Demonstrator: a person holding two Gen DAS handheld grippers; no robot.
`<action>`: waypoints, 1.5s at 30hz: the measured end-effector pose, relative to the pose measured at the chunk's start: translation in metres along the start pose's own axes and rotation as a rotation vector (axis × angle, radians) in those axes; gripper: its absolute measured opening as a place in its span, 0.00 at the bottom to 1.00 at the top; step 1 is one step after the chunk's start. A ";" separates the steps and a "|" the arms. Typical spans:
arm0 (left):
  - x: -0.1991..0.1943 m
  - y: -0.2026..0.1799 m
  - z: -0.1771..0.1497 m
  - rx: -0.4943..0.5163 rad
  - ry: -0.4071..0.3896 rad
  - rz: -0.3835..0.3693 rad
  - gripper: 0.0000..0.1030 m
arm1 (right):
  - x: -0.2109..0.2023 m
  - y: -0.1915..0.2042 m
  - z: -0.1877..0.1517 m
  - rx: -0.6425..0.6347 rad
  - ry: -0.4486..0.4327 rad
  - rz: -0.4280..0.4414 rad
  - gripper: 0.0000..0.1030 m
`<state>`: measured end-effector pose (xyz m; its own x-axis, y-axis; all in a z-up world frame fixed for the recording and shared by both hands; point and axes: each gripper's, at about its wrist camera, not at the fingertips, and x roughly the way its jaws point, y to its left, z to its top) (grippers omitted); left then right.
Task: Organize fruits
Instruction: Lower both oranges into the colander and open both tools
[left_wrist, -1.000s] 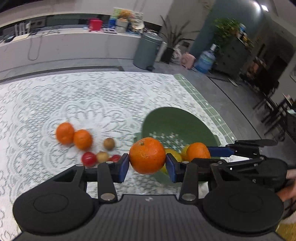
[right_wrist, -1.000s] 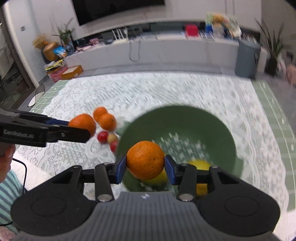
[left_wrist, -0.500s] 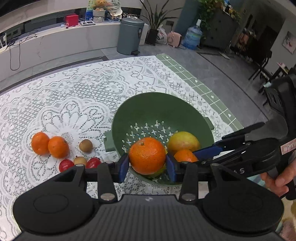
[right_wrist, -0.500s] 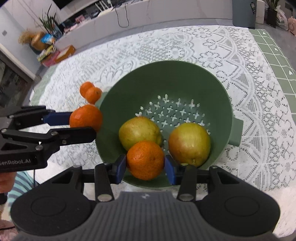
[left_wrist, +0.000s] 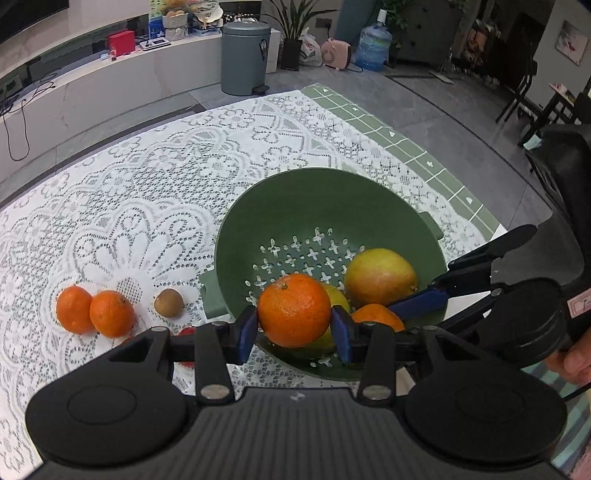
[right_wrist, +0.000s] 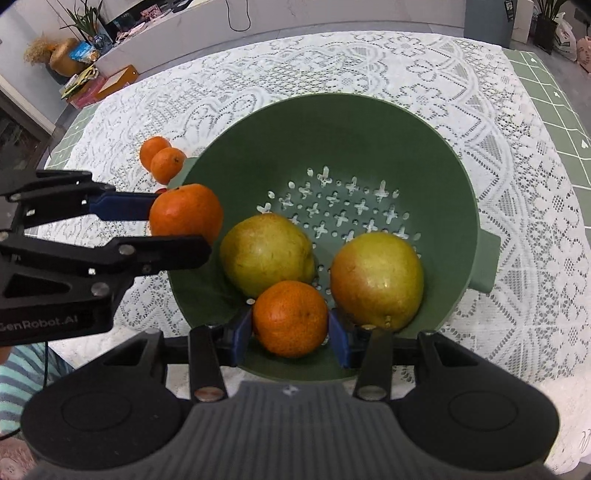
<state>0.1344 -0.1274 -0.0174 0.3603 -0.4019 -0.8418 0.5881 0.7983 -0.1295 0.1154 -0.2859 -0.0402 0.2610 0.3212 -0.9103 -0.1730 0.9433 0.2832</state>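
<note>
Nearest the right wrist camera, the right gripper (right_wrist: 290, 332) clamps a round, dimpled orange mandarin (right_wrist: 290, 318) between its blue pads, low over the near inner wall of the dark green plastic colander (right_wrist: 369, 129). The left gripper (left_wrist: 294, 328) likewise grips a second bright orange mandarin with a small stem nub (left_wrist: 293, 310), at the colander's left rim and partly over the bowl.

Just beyond them, inside the colander, lie two large yellow-green pears with reddish blush: one on the left (right_wrist: 267, 254), one on the right (right_wrist: 376, 280), resting on the cross-shaped drain holes. The right-hand mandarin sits between them and looks to touch the left pear.

Farther left, on the white lace tablecloth (left_wrist: 147, 206), a pair of small oranges (left_wrist: 94, 309) touch each other, with a small brown round fruit (left_wrist: 168, 302) just beside them, near the colander's handle. A red fruit (left_wrist: 186, 331) peeks from behind the left gripper's arm.
</note>
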 end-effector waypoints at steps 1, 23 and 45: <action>0.001 0.000 0.001 0.005 0.004 0.001 0.47 | 0.001 0.001 0.000 -0.008 0.000 -0.004 0.43; 0.026 -0.001 0.039 0.141 0.036 0.091 0.47 | -0.029 -0.008 0.014 -0.069 -0.175 -0.087 0.52; 0.092 -0.007 0.066 0.101 0.221 0.109 0.47 | -0.005 -0.020 0.021 -0.084 -0.218 -0.125 0.52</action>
<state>0.2114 -0.1993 -0.0593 0.2653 -0.1999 -0.9432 0.6281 0.7781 0.0118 0.1370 -0.3049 -0.0348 0.4821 0.2213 -0.8477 -0.2020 0.9696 0.1383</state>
